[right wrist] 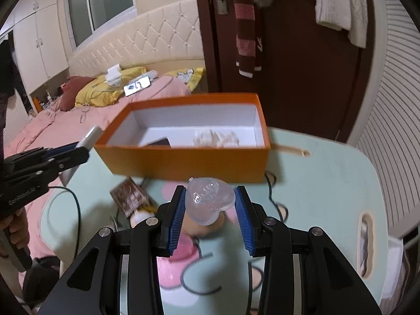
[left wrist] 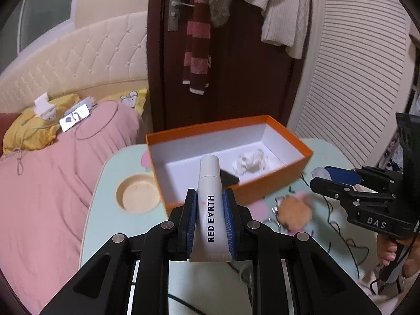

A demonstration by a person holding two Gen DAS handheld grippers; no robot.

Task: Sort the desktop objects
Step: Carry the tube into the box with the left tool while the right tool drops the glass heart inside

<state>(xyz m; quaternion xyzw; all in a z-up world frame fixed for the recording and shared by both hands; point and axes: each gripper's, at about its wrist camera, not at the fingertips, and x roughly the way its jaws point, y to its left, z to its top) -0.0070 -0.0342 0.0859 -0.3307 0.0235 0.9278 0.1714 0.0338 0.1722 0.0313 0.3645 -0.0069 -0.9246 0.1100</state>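
My left gripper (left wrist: 209, 199) is shut on a white "RED EARTH" tube (left wrist: 210, 204), cap pointing at the open orange box (left wrist: 283, 183) just ahead. The box holds a crumpled white tissue (left wrist: 252, 164) and a dark flat item (left wrist: 229, 177). My right gripper (right wrist: 210, 202) is shut on a clear heart-shaped piece (right wrist: 208, 202), held above the table in front of the box's (right wrist: 183, 162) near wall. It also shows in the left wrist view (left wrist: 319, 177), right of the box. The left gripper with the tube shows in the right wrist view (right wrist: 65, 152).
A mint-green table (right wrist: 328, 183) with cartoon print carries a fluffy tan keychain (left wrist: 295, 211), a brown packet (right wrist: 130, 197) and black cables (left wrist: 338, 231). A round cup recess (left wrist: 137, 194) lies left of the box. A pink-covered bed (left wrist: 52, 183) stands left; a brown door behind.
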